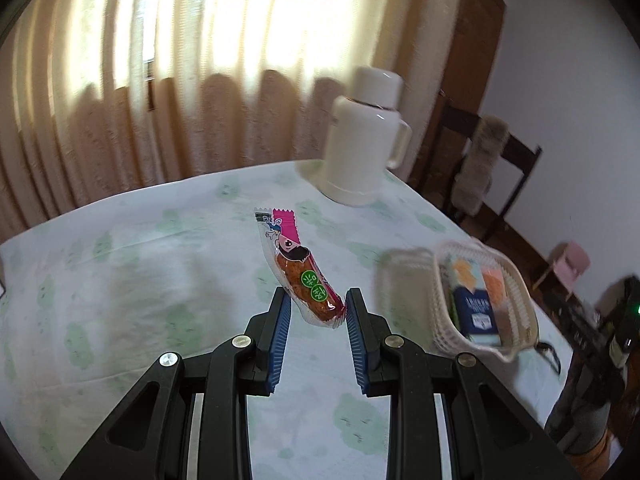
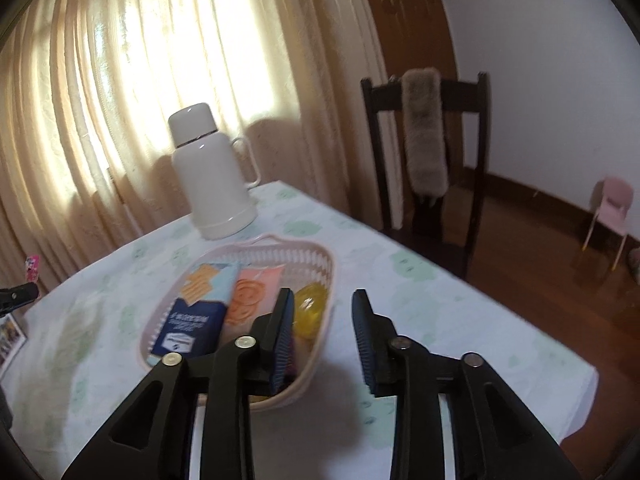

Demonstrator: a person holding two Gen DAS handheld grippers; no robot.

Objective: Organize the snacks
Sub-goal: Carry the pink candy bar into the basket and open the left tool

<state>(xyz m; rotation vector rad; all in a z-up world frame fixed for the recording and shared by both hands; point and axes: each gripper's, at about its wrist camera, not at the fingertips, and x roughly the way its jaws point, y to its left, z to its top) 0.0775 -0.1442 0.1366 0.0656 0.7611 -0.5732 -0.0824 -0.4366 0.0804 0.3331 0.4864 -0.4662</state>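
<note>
Pink-and-clear plastic snack packet (image 1: 302, 270): sausage-shaped orange-brown snack inside, cartoon face, two green round labels with white characters, not readable.
Packet axis: long axis runs 11 o'clock to 5 o'clock in left wrist view; crimped pink end points far, toward curtain (image 1: 160, 80); lower end near the claw tips.
Packet vs claw: lower end sits between the blue ribbed pads (image 1: 280, 336) of left gripper (image 1: 316, 300); right edge touching or just beside the right pad; contact with the left pad cannot be told.
Left claw state: jaws partly apart, packet end between them; firm grip or loose, cannot tell. Lifted or resting on cloth, cannot tell.
Right gripper (image 2: 322, 300): jaws wide apart, nothing held; left pad over the near rim of the basket.
Cream woven plastic basket (image 2: 320, 256): on table at 12 o'clock of right claw; in left view at 3 o'clock of packet.
Basket contents: dark blue box (image 2: 192, 328) with white print, blurred, unreadable; light blue pack with orange cracker picture (image 2: 208, 280); pink pack with orange swirl (image 2: 252, 292); yellow round item (image 2: 310, 308).
White tablecloth with pale green prints (image 1: 140, 280): covers table.
Cream thermos jug with handle (image 1: 364, 140): far side, 1 o'clock of packet.
Dark wooden chair (image 2: 476, 132): beyond table, grey fur strip over its back.
</note>
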